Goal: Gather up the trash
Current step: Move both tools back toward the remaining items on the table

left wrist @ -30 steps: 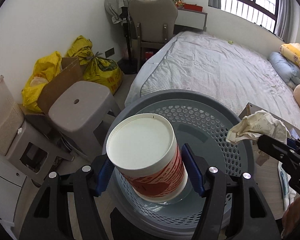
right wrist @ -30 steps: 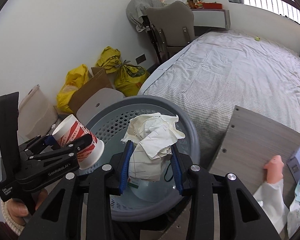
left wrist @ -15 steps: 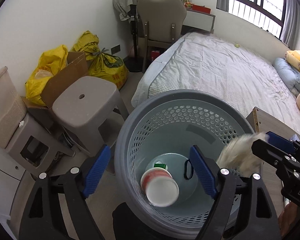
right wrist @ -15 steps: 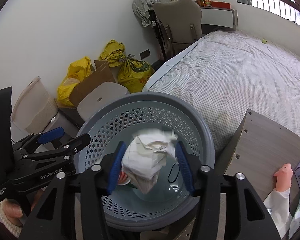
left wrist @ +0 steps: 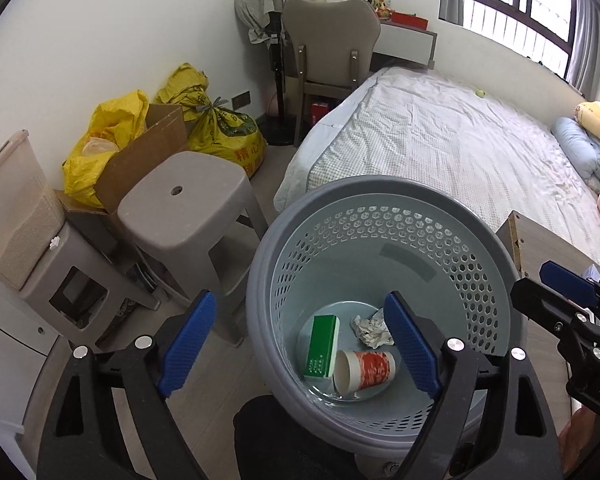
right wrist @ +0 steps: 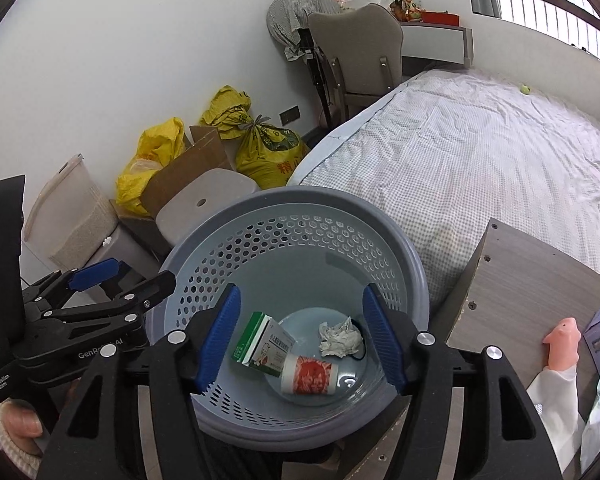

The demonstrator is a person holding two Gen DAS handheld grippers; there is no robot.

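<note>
Perforated grey trash baskets (left wrist: 384, 196): one
Paper cups (left wrist: 364, 372): one
Green medicine boxes (left wrist: 321, 346): one
Crumpled paper wads (left wrist: 370, 330): one
Grey plastic stools (left wrist: 184, 208): two
Yellow bags (left wrist: 100, 140): two

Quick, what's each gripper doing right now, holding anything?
Left gripper: jaws opening, nothing between them; paper cup lies in the basket.
Right gripper: jaws opening, empty; crumpled paper lies in the basket.

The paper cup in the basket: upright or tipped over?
Tipped over. The paper cup lies on its side on the basket floor, open mouth sideways, beside the green box and crumpled paper.
</note>
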